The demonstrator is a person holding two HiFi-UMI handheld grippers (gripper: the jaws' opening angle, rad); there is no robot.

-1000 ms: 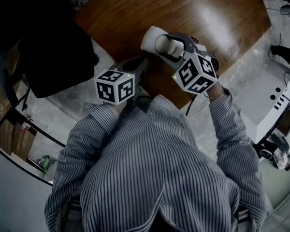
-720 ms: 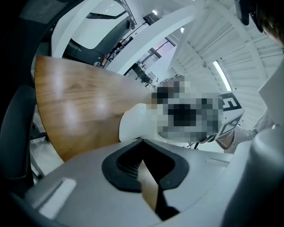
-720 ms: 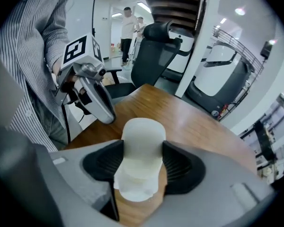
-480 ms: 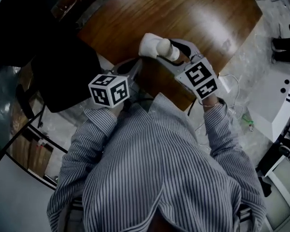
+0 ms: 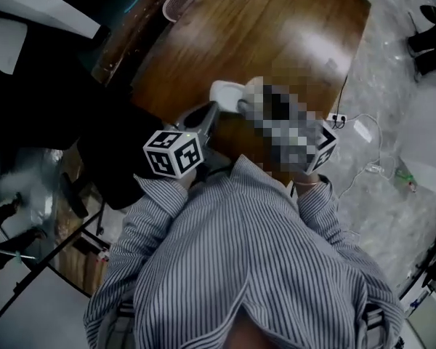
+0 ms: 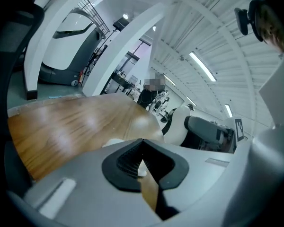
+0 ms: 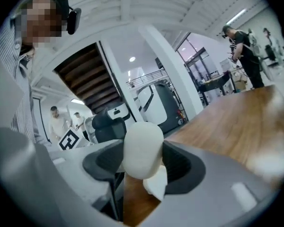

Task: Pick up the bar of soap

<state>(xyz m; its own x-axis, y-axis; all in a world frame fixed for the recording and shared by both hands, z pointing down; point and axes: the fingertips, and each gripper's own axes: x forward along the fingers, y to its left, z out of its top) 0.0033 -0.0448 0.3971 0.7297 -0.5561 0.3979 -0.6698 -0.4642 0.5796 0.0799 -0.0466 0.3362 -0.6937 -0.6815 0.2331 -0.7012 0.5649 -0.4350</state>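
Note:
In the right gripper view a white oval bar of soap (image 7: 142, 148) stands between the dark pads, and my right gripper (image 7: 143, 155) is shut on it. A white soap dish (image 7: 157, 184) shows just under the bar. In the head view the dish (image 5: 224, 93) lies near the front edge of the brown wooden table (image 5: 276, 27), with the soap (image 5: 252, 91) beside it; a mosaic patch covers most of the right gripper there. My left gripper (image 5: 206, 113) points at the dish from the left, jaws together and holding nothing (image 6: 142, 148).
A black chair (image 5: 94, 115) stands left of the table. A white mesh basket (image 5: 176, 6) sits by the far left corner. A power strip and cables (image 5: 363, 131) lie on the floor at the right. People stand in the background.
The head view has swung, so the table sits lower and further right. The right gripper keeps the soap by the dish. The left gripper stays close to the dish's left.

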